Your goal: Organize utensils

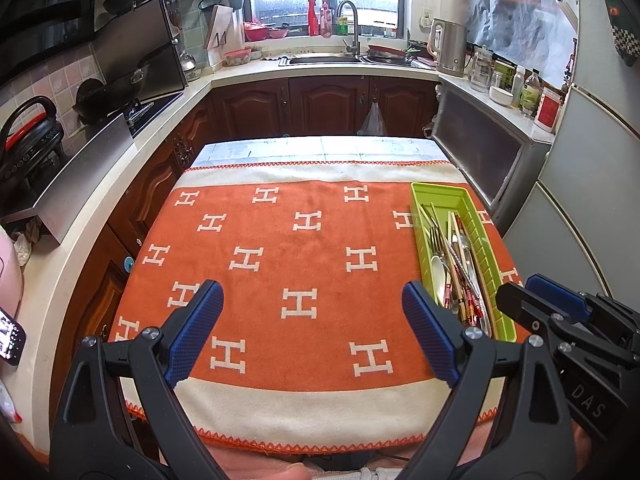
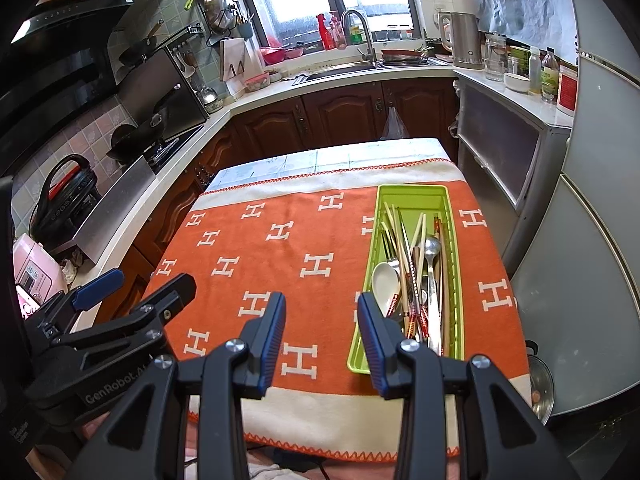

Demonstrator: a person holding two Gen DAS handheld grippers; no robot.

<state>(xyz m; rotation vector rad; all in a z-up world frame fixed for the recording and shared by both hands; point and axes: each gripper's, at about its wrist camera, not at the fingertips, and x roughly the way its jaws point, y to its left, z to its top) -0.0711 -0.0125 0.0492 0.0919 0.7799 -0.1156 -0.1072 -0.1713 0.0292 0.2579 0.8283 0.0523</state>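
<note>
Jumbled chopsticks, forks and spoons [image 2: 416, 280] are shown in the narrow green plastic tray [image 2: 412, 194], right of frame; left gripper [image 1: 312, 332] and right gripper [image 2: 322, 336] jaws stand apart, empty; neighbouring pieces could be snagged.

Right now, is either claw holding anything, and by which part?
Nothing is held. Left claw and right claw are both open over the cloth; utensils lie in the green tray.

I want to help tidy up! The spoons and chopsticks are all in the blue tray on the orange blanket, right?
Nearly. The tray is green, not blue, as the right wrist view shows. The spoons and chopsticks do lie in it, on the orange blanket.
</note>
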